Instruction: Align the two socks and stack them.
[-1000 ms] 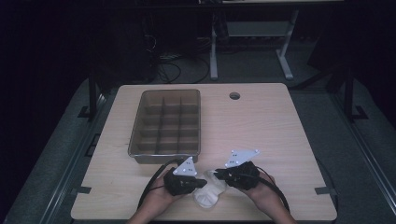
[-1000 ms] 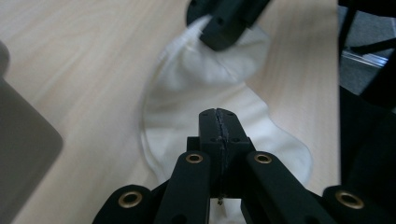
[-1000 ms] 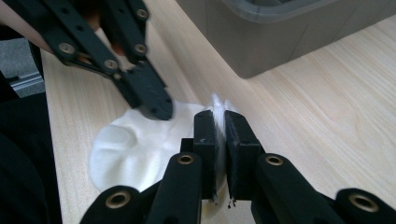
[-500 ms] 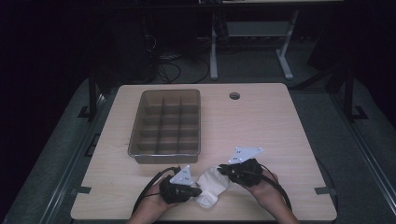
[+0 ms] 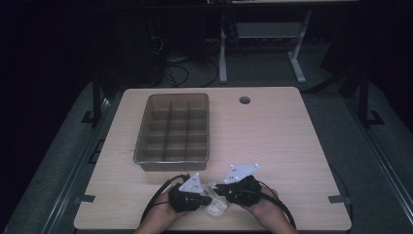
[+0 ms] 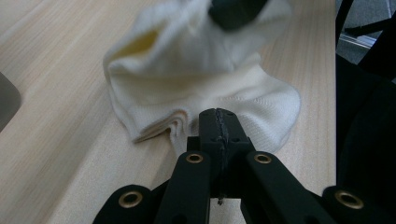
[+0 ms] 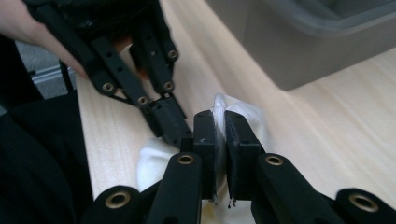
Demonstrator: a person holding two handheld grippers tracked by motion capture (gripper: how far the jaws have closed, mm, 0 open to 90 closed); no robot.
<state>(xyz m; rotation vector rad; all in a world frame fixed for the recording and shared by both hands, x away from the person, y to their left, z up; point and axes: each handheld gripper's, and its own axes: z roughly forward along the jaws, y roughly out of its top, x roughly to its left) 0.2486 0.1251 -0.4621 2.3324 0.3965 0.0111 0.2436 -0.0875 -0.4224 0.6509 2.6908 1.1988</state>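
Two grippers on one white sock, near the table's front edge, in front of the divided bin.

Left gripper: jaws pressed together, pinching the sock's lower layer where it lies on the wood; the left gripper view shows the cloth edge folded in several layers beside the tips.

Right gripper: jaws nearly closed on a thin bunch of the same sock, lifted off the surface. Tips of both grippers sit just beside each other.

Progress, as I read it: sock is mid-fold or mid-bundle, still loose and lumpy, not in the bin. Compartments look empty from above. Left to do: finish the fold, carry it forward, drop it in a cell.

Around: cable hole far right of the bin, well apart. Only obstacle is the bin's near wall, which the load must clear.
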